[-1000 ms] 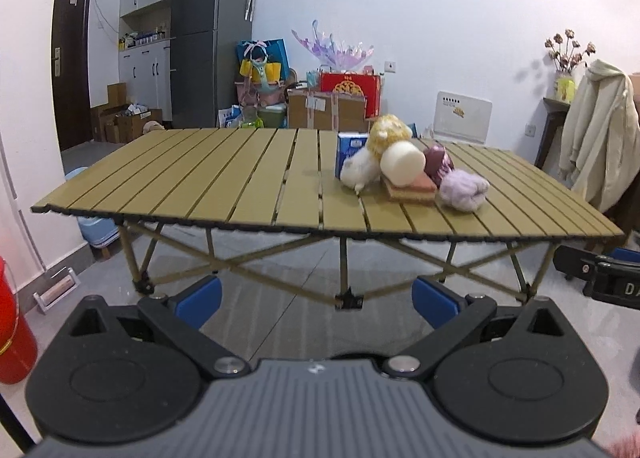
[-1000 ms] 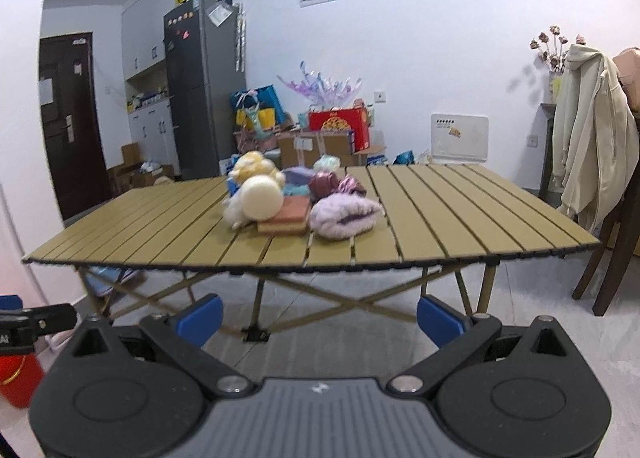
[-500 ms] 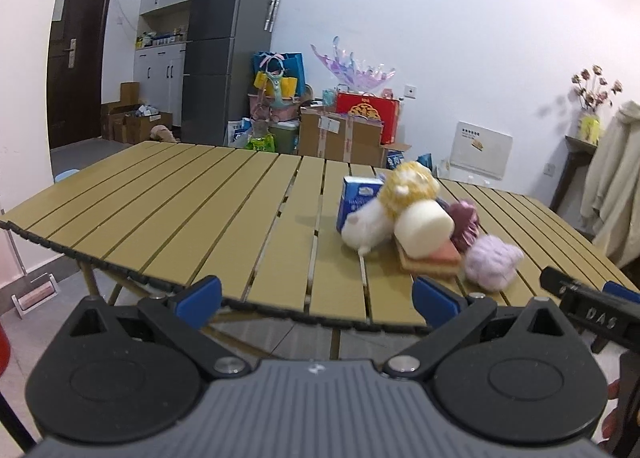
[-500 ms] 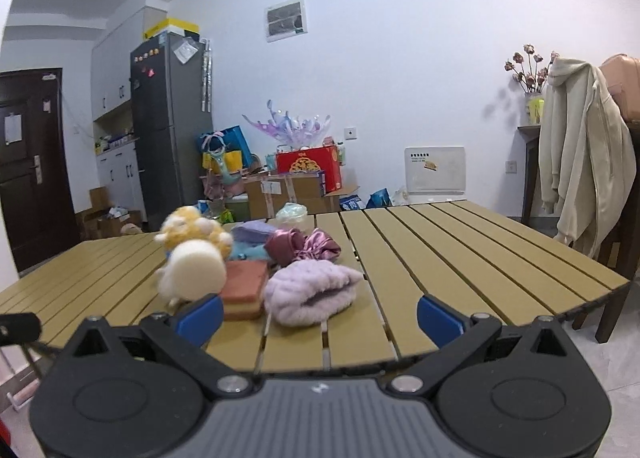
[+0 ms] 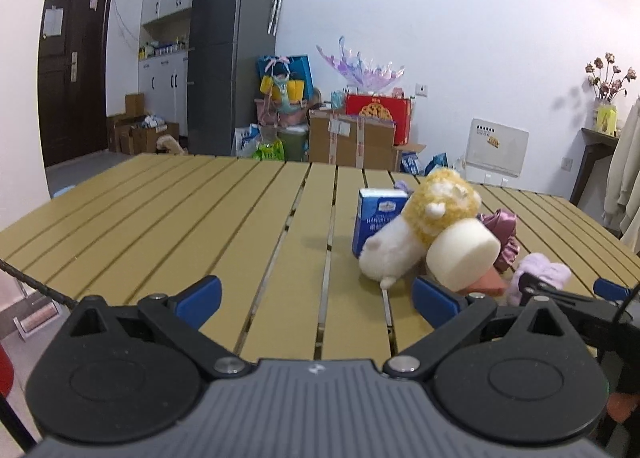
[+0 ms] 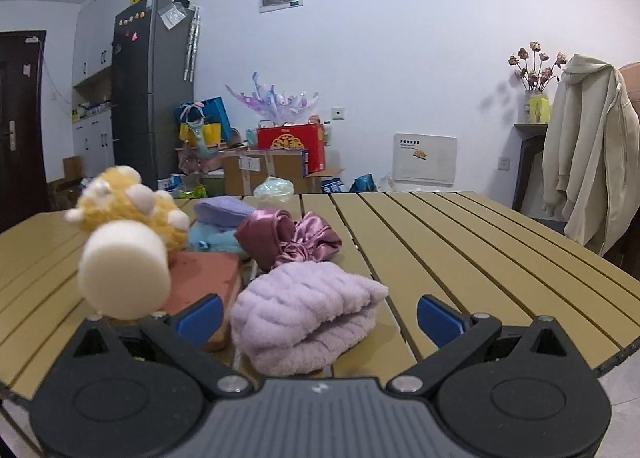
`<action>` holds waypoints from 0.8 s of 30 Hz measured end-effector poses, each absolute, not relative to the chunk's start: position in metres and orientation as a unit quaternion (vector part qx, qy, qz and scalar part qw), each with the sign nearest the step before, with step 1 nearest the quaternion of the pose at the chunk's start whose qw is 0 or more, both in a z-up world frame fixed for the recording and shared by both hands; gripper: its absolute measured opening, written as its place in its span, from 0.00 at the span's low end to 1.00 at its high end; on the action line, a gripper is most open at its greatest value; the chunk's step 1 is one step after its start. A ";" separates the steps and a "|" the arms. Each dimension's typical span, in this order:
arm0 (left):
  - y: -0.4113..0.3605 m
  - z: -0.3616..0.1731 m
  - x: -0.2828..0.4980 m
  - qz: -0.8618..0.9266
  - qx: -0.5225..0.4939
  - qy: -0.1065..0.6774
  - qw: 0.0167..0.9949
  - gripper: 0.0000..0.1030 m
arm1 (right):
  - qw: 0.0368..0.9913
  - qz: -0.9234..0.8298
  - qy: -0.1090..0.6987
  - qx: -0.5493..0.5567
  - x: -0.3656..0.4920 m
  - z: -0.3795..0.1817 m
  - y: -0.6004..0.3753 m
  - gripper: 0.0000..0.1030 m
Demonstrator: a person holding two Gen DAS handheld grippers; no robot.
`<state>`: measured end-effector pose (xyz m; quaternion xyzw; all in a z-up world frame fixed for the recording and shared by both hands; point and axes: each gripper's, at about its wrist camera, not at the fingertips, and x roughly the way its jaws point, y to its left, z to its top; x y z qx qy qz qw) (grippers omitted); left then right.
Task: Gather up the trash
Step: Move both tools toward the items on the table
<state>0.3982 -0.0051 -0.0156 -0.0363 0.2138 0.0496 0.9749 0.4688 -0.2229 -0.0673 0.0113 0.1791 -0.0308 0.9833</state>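
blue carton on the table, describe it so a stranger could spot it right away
On the slatted yellow table, find the pile of soft items. The blue carton stands upright at its left edge, behind the white plush: the only hard-edged box with printing.

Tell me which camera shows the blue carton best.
The left wrist view: the blue carton stands upright on the table with its front label facing the camera, partly covered by the plush toy. The right wrist view does not show it.
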 end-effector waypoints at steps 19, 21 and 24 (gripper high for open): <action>-0.030 -0.027 0.395 0.035 -0.016 0.213 0.976 1.00 | 0.979 0.039 0.186 0.070 0.482 -0.074 -0.244 0.23; -0.037 -0.028 0.396 0.028 -0.020 0.214 0.976 1.00 | 0.978 0.043 0.185 0.080 0.479 -0.073 -0.249 0.22; -0.057 -0.026 0.400 0.026 -0.010 0.209 0.978 1.00 | 0.979 0.051 0.177 0.084 0.474 -0.071 -0.257 0.21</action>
